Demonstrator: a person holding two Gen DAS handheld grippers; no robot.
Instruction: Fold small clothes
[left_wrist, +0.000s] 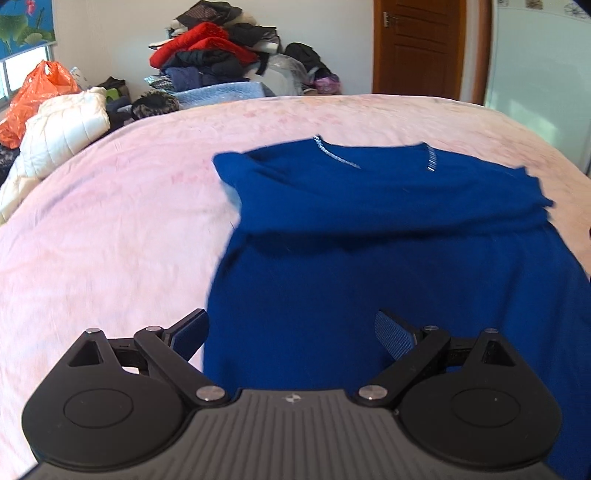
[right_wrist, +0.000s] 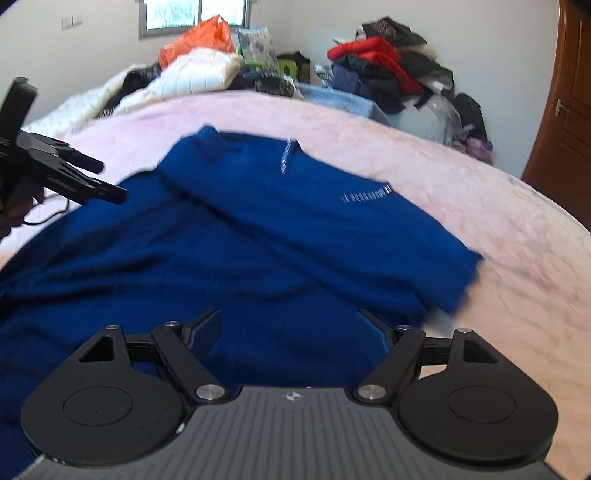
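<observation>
Fingers (left_wrist: 393, 334) of the left gripper (left_wrist: 291, 332) stand wide apart with nothing between them, hovering above the lower body of a blue sweater (left_wrist: 369, 258) spread on a bed covered by a pink blanket (left_wrist: 110, 240); the right gripper (right_wrist: 288, 334) is likewise spread wide and empty over the same garment. The sweater's top part, with its neckline trim, lies folded down across the chest, one edge raised slightly off the cloth below. From the right wrist view the left gripper appears at the far left, clear of the fabric. Risks from here, as a judgement: the loose fold, no longer pinned, may slide or spring back if a finger brushes it in passing; a next grasp taken on a single layer at the hem could drag the body and skew the fold; and pinching too deep could catch the blanket along with the knit. Piled clothes (left_wrist: 214, 55) sit well apart at the far end.
</observation>
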